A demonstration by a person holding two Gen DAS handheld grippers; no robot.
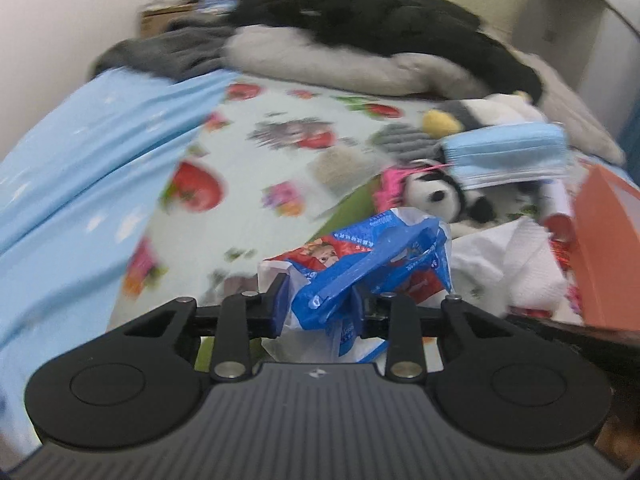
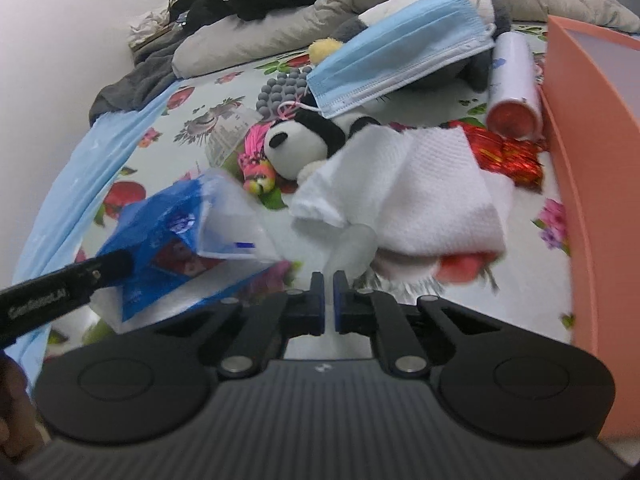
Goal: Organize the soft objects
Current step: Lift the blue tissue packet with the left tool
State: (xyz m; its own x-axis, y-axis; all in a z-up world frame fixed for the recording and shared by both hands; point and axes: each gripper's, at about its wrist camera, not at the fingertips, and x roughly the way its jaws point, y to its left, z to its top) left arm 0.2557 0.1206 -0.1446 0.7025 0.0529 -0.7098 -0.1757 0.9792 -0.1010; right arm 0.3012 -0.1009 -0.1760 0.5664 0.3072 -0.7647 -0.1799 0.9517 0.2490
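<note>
My left gripper (image 1: 318, 306) is shut on a crumpled blue and white plastic packet (image 1: 372, 256), held above the flowered bedsheet (image 1: 280, 152). In the right wrist view the same packet (image 2: 172, 232) shows at the left, with a finger of the left gripper (image 2: 68, 284) against it. My right gripper (image 2: 329, 284) is shut with nothing between its pads, just short of a folded white cloth (image 2: 404, 192). Beyond the cloth lie a panda plush (image 2: 304, 140) and a blue face mask (image 2: 400, 56) draped over another plush toy.
A salmon-coloured box (image 2: 592, 160) stands along the right edge. Beside it lie a white tube with a red cap (image 2: 514, 84) and a red foil object (image 2: 508, 156). Grey pillows (image 1: 320, 60) and dark clothes (image 1: 380, 20) are piled at the bed's far end. A wall runs along the left.
</note>
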